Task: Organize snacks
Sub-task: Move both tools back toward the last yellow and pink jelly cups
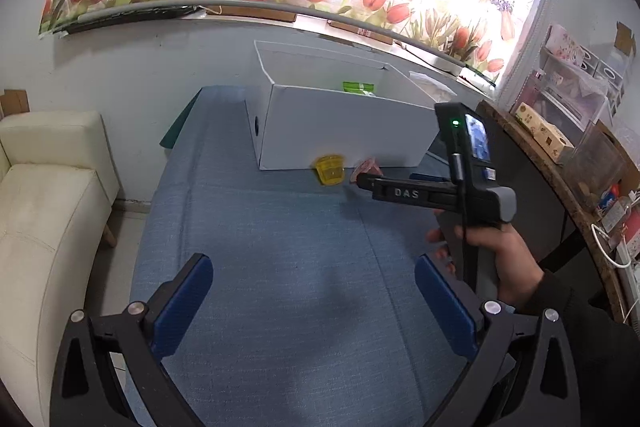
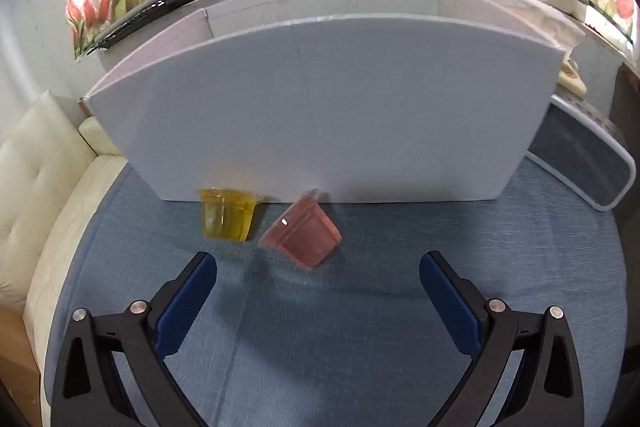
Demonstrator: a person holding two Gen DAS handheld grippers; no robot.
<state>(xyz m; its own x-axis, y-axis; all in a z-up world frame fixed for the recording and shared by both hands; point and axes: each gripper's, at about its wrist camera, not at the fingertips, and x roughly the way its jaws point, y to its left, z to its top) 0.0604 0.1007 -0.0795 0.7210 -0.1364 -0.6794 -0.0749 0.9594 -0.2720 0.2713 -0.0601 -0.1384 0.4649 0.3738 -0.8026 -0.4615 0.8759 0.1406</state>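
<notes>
Claw gapes, right side (left idle, also released); pink cup lies tipped at twelve o'clock, so straddle its sides squarely.

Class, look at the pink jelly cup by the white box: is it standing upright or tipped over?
Tipped: the pink jelly cup lies tilted on the blue cloth, its rim facing sideways, unlike the yellow cup.
</notes>
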